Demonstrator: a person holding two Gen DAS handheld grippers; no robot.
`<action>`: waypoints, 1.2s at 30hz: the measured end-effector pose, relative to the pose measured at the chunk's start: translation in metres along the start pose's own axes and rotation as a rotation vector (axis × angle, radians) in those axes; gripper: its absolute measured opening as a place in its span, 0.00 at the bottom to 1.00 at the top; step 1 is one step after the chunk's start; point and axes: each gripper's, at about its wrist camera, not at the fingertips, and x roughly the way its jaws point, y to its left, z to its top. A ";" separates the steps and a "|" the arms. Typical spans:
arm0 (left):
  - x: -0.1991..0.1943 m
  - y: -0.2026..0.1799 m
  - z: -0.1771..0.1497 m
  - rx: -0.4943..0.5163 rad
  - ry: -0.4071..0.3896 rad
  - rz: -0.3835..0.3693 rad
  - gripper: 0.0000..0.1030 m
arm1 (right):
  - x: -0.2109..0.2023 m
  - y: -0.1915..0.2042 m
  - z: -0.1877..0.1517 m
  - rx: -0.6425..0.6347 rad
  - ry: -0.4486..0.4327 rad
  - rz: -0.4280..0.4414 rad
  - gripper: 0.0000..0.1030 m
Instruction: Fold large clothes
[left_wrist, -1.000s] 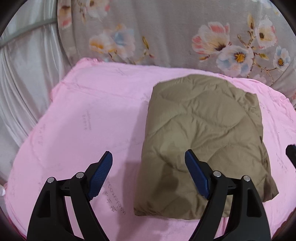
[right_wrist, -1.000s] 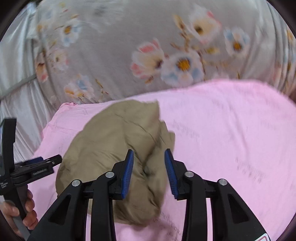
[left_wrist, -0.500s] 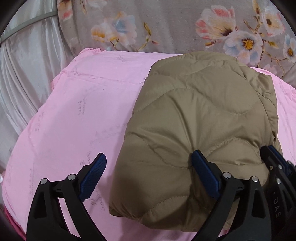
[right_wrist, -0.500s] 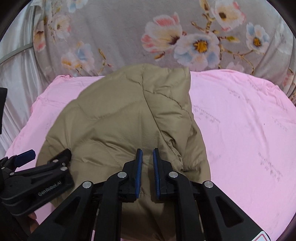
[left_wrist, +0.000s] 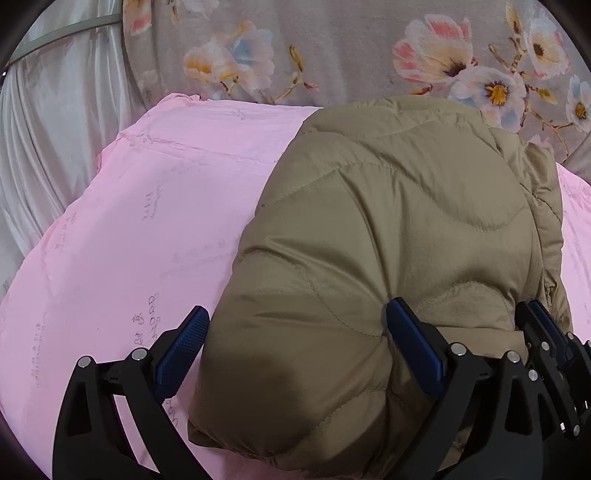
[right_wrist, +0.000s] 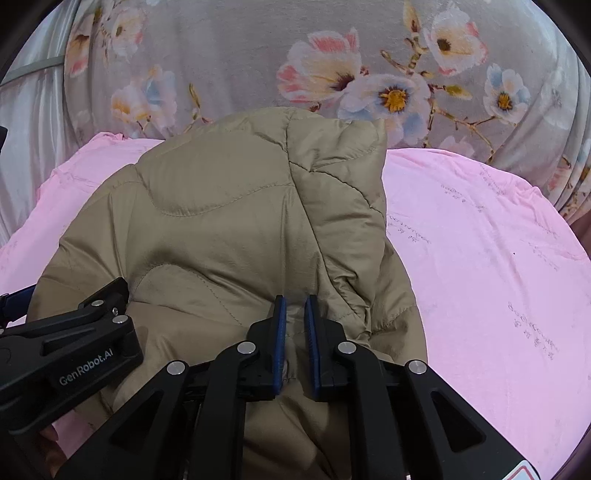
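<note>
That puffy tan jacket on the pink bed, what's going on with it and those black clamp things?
A person is folding the quilted tan jacket on the pink sheet, using a handheld claw in each hand. The right claw is pinched shut on a fold of the jacket near its edge. The left claw is wide open, straddling the jacket's near corner without gripping it. The jacket is already a compact bundle.

Closed in on quilted jacket (left_wrist: 388, 240), now filling frame centre; right gripper (right_wrist: 294, 332) narrowed from apart to clamped on fabric.
</note>
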 end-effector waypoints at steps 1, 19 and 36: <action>0.000 -0.001 0.000 -0.002 -0.003 0.000 0.92 | 0.000 0.000 0.000 0.002 0.001 0.002 0.10; -0.057 0.019 -0.038 -0.012 -0.087 -0.035 0.95 | -0.071 -0.036 -0.025 0.072 -0.036 0.074 0.73; -0.112 0.002 -0.141 0.080 0.059 -0.127 0.95 | -0.139 -0.055 -0.104 -0.004 -0.028 -0.056 0.83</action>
